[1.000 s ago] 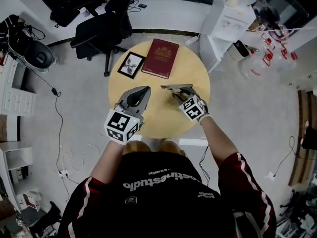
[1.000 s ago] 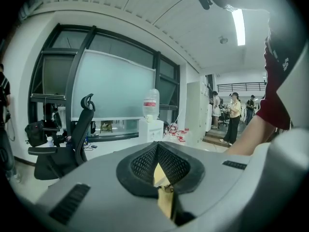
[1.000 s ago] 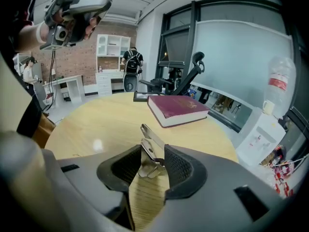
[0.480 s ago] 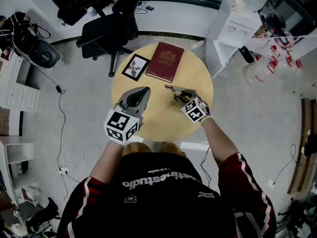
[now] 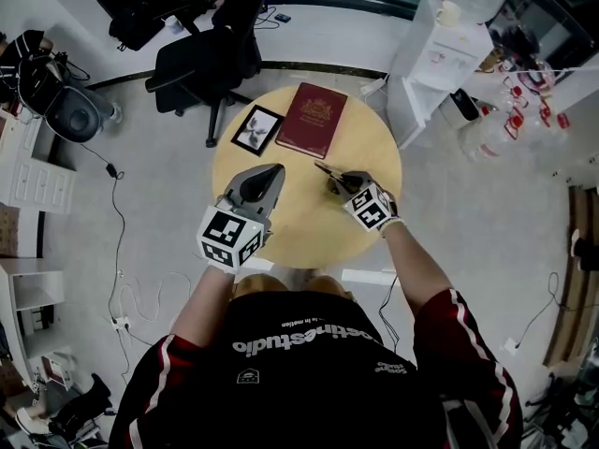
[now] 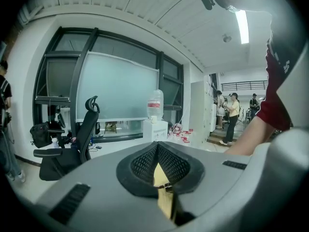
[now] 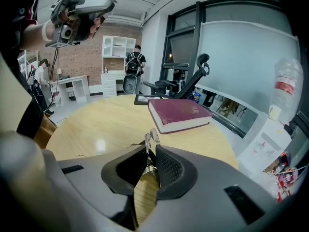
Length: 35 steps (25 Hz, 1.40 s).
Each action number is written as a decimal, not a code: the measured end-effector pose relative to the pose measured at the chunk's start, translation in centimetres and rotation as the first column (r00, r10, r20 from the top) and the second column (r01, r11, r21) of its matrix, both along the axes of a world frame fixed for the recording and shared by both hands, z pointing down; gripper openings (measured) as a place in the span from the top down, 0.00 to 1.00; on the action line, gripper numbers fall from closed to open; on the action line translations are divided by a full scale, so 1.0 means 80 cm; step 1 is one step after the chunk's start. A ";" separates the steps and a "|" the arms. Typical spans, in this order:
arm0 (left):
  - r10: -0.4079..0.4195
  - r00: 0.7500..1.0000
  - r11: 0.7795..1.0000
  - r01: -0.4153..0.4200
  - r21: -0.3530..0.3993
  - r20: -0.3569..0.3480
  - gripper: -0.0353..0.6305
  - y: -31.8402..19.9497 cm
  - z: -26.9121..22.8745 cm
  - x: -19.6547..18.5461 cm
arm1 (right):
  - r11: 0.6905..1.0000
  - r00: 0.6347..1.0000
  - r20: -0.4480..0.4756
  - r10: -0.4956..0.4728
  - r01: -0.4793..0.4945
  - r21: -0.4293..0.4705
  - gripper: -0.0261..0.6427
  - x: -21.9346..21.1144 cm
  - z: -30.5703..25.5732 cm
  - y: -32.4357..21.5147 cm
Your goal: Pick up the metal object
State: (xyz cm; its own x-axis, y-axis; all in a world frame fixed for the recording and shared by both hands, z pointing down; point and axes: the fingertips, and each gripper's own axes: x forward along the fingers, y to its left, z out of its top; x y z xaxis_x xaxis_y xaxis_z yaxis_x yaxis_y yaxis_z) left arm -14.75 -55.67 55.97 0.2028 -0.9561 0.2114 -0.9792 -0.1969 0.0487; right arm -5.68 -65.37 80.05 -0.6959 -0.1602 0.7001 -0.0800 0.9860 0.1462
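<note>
Metal this thin wants a square, centred pinch before any lift, I judge: the metal object (image 7: 150,135) on the round table (image 7: 91,124) stands between the half-open, closing jaws of the right claw (image 7: 149,150), against one pad only, while the left claw (image 6: 157,145) is closed on nothing.

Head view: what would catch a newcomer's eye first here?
The round wooden table in the middle of the office floor stands out, with a dark red book and a framed picture at its far edge. Nearer the person, the right claw is closing around a thin metal object on the tabletop. The left claw is held shut over the table's left side.
</note>
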 end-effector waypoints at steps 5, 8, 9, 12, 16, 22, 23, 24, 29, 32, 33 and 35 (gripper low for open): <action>-0.003 1.000 1.000 0.004 0.003 -0.013 0.92 0.004 0.000 -0.002 | 0.999 1.000 -0.002 0.016 -0.016 0.031 0.91 0.000 -0.010 -0.007; -0.004 1.000 1.000 0.004 0.007 -0.022 0.92 0.008 -0.001 -0.005 | 0.999 1.000 -0.005 0.029 -0.029 0.033 0.91 0.002 -0.013 -0.009; -0.003 1.000 1.000 0.004 0.010 -0.024 0.92 0.009 -0.002 -0.006 | 0.999 0.999 -0.004 0.034 -0.034 0.033 0.91 0.002 -0.014 -0.008; -0.001 1.000 1.000 0.001 0.014 -0.031 0.92 0.011 -0.003 -0.007 | 0.998 0.999 -0.003 0.051 -0.051 0.030 0.92 0.006 -0.016 -0.005; 0.006 0.999 1.000 -0.006 0.019 -0.034 0.92 0.015 -0.005 -0.011 | 0.997 0.998 -0.004 0.070 -0.070 0.022 0.92 0.010 -0.019 0.004; 0.022 0.999 0.999 -0.020 0.036 -0.044 0.92 0.023 -0.013 -0.019 | 0.993 0.994 0.001 0.110 -0.110 0.035 0.92 0.012 -0.034 0.010; 0.024 0.999 0.999 -0.022 0.040 -0.045 0.92 0.024 -0.015 -0.020 | 0.993 0.993 0.004 0.115 -0.115 0.034 0.92 0.012 -0.038 0.011; 0.026 0.999 0.999 -0.024 0.043 -0.047 0.92 0.024 -0.017 -0.022 | 0.992 0.993 0.008 0.121 -0.121 0.033 0.92 0.012 -0.041 0.013; 0.049 0.997 0.997 -0.046 0.056 -0.055 0.92 0.030 -0.027 -0.030 | 0.988 0.989 0.023 0.143 -0.144 0.055 0.92 0.012 -0.066 0.023; 0.067 0.996 0.996 -0.063 0.064 -0.058 0.92 0.033 -0.034 -0.034 | 0.984 0.986 0.036 0.165 -0.167 0.065 0.92 0.013 -0.081 0.029; 0.073 0.996 0.995 -0.069 0.067 -0.059 0.92 0.034 -0.036 -0.036 | 0.982 0.984 0.041 0.173 -0.175 0.067 0.92 0.013 -0.086 0.031; 0.086 0.995 0.994 -0.082 0.073 -0.058 0.92 0.037 -0.042 -0.039 | 0.979 0.981 0.045 0.189 -0.192 0.064 0.92 0.014 -0.095 0.038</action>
State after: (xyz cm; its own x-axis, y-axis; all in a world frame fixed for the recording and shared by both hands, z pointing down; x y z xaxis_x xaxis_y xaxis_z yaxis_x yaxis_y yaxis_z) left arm -17.91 -52.69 52.63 0.2935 -0.9472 0.1294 -0.9547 -0.2834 0.0910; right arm -4.56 -62.32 72.46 -0.6742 -0.3386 0.6563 -0.2724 0.9401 0.2051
